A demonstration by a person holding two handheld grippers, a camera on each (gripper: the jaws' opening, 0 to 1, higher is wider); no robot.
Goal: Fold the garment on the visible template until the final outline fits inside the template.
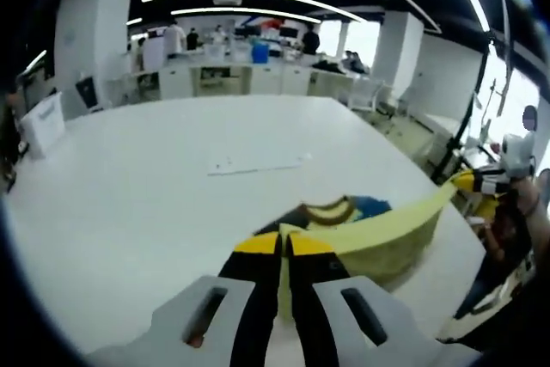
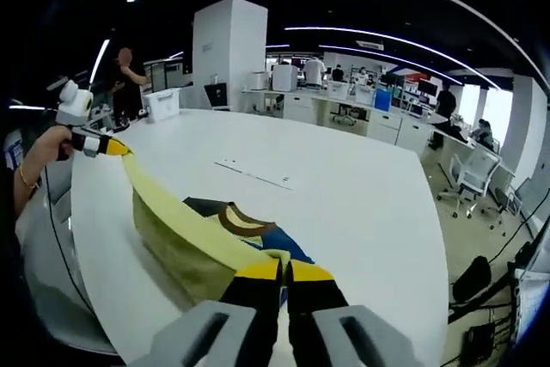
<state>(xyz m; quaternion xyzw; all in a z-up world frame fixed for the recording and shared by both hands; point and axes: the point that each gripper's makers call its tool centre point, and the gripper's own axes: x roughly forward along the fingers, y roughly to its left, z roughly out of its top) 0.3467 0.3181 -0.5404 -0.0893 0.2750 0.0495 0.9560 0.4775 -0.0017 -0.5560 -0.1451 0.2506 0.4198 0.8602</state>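
A pale yellow garment point(image 1: 391, 229) with a brown, blue and yellow collar part point(image 1: 344, 208) is stretched taut above the white table point(image 1: 172, 178). My left gripper point(image 1: 284, 242) is shut on one corner of its edge. The right gripper point(image 1: 468, 182) holds the other end at the far right of the left gripper view. In the right gripper view, my right gripper point(image 2: 284, 271) is shut on the garment point(image 2: 185, 247), and the left gripper point(image 2: 107, 145) pinches the far corner. A thin template outline point(image 2: 253, 174) lies on the table behind the garment.
A person's hand point(image 2: 39, 161) grips the left tool. A white box point(image 1: 43, 122) stands at the table's left edge. Desks, chairs point(image 2: 468, 182) and several people fill the office behind. The table edge point(image 2: 434, 238) runs close on the right.
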